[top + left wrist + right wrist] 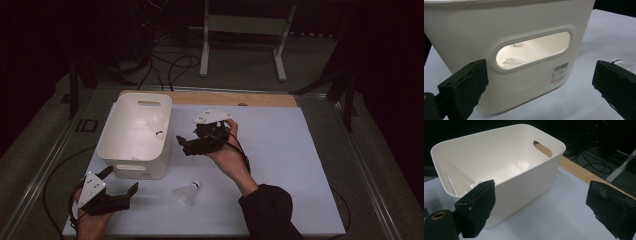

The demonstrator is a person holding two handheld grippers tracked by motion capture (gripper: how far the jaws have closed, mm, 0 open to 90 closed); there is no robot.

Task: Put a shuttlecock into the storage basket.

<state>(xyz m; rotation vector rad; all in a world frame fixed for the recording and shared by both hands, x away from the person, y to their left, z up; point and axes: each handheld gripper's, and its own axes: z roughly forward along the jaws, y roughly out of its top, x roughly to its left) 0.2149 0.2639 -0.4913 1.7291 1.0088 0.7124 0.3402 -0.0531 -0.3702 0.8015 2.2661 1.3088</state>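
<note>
A white plastic bin [135, 132] with handle slots stands on the left part of the table. A white shuttlecock [189, 192] lies on the sheet in front of the bin's near right corner. My left gripper [121, 180] is open at the near left, and its jaws point at the bin's near wall [524, 32]. Through the handle slot [534, 50] another shuttlecock [511, 61] shows inside the bin. My right gripper [182, 144] hangs open and empty just right of the bin [499, 165], a little above the table. Pale things lie on the bin's floor [499, 173].
A white sheet [280, 150] covers the table, with a wooden strip [225, 97] along the far edge. A white stand [245, 30] and cables [170, 65] are on the floor beyond. The sheet's right half is bare.
</note>
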